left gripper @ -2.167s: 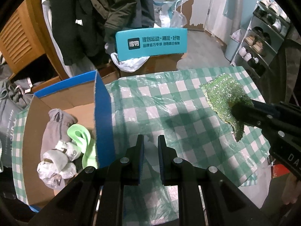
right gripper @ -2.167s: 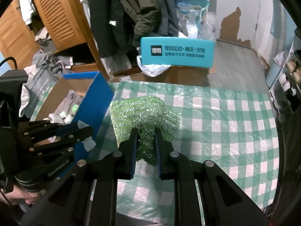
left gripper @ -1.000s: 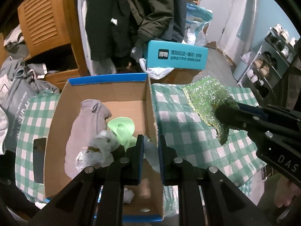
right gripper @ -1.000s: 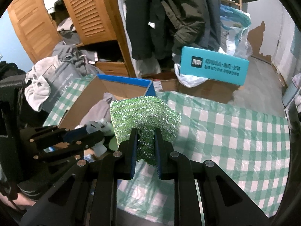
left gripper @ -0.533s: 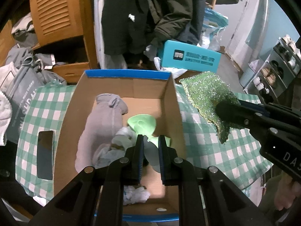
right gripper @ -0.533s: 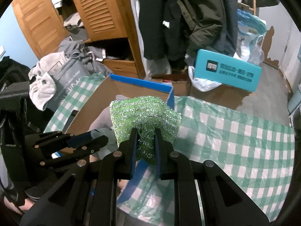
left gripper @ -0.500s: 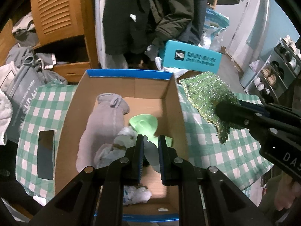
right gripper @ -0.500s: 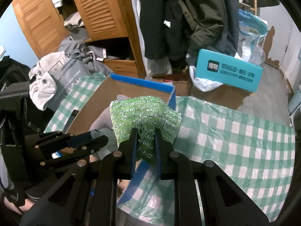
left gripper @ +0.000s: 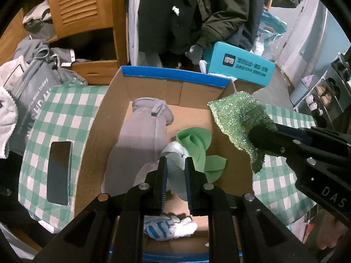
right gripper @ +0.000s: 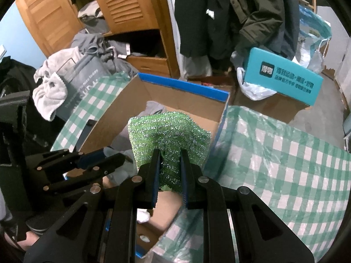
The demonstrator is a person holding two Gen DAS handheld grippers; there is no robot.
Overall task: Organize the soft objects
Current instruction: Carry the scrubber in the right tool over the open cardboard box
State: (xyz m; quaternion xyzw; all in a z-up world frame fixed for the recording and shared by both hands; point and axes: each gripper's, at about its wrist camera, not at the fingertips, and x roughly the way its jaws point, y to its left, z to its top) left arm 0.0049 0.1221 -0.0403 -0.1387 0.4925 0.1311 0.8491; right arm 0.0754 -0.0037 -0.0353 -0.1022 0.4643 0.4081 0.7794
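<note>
Transfer step of the sorting task, judged from the layout: both claws are carrying soft items above the open cardboard box (left gripper: 153,87), whose blue-edged walls stand on the green-and-white checked surface (right gripper: 285,153). The right claw (right gripper: 170,175) is clamped on a green glittery scouring cloth (right gripper: 169,133), pinched near its lower edge so that the rest stands up in a crumpled fan; in the left wrist view the same cloth (left gripper: 239,118) hangs at the box's right-hand wall, roughly over the rim, not yet clearly inside. The left claw (left gripper: 175,179) has its jaws drawn nearly together on a thin, pale grey-white soft piece (left gripper: 175,175), apparently a limp scrap of plastic or fabric; its exact kind cannot be told. This claw sits over the middle of the box. Already lying in the box are a grey garment (left gripper: 140,135), a light green stretchy band (left gripper: 197,149) and a white-and-blue crumpled cloth (left gripper: 166,230). A dark phone (left gripper: 59,173) lies on the surface just left of the box. The next move would call for bringing the scouring cloth fully past the right wall and over bare cardboard, then parting each claw in turn so the pieces drop inside; the light cloth may cling to the pads or catch on the rim.
</note>
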